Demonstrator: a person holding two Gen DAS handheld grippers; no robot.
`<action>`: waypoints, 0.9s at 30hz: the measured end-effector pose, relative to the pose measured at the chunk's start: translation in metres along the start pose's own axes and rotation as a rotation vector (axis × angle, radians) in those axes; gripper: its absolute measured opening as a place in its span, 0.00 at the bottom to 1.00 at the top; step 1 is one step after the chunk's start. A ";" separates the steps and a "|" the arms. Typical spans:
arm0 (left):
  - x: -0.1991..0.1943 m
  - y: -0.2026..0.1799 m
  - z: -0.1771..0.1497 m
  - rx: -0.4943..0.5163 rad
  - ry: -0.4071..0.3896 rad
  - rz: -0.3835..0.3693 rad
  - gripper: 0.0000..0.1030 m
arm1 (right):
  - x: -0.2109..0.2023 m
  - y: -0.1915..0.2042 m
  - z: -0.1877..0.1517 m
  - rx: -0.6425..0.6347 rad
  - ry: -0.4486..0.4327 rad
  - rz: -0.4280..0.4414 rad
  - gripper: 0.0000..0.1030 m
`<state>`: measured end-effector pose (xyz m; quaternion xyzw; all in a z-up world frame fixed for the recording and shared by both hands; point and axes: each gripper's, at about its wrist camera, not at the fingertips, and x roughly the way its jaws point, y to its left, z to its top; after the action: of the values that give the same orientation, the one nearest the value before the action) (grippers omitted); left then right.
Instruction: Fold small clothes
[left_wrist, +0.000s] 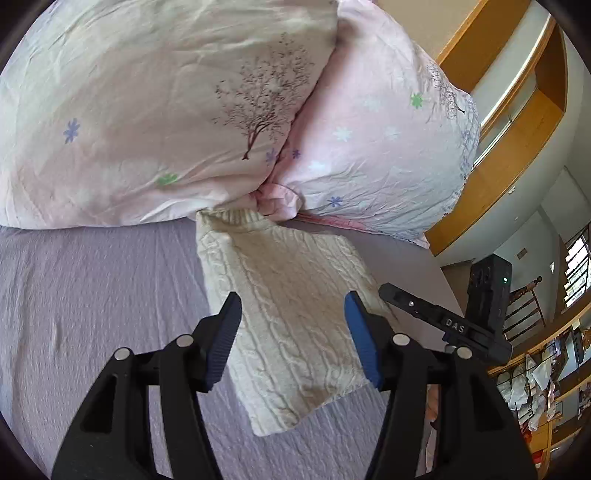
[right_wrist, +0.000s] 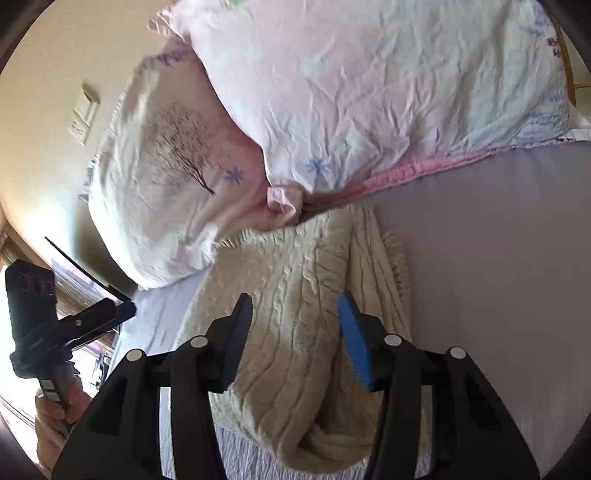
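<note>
The cream cable-knit sweater (left_wrist: 284, 317) lies on the lavender bed sheet (left_wrist: 96, 295), folded into a narrow bundle just ahead of and beneath both sets of jaws, its far end touching the pillows (left_wrist: 155, 110). The left gripper (left_wrist: 291, 325) and right gripper (right_wrist: 295, 325) both stand wide, holding nothing. To fold well, each should probably pinch a near corner through every layer, then carry both evenly toward the pillows.

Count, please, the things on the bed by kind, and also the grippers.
Pillows: 2, one with a tree print and one pink
Cream knitted sweater: 1
Grippers: 2, the left gripper and the right gripper, both open above the sweater
Total: 5
</note>
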<state>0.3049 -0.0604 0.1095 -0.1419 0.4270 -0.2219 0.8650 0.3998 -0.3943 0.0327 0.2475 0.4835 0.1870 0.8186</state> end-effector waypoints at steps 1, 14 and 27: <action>0.000 0.004 -0.002 -0.006 0.002 0.000 0.57 | 0.009 0.000 -0.001 -0.003 0.022 -0.014 0.48; 0.034 0.035 -0.017 -0.054 0.091 -0.023 0.66 | 0.000 -0.034 -0.007 0.056 -0.015 -0.137 0.19; 0.078 0.036 -0.033 -0.115 0.167 -0.053 0.77 | 0.006 -0.040 -0.021 0.139 0.157 -0.079 0.77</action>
<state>0.3295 -0.0701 0.0215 -0.1837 0.5057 -0.2307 0.8107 0.3868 -0.4189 -0.0038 0.2692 0.5670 0.1394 0.7659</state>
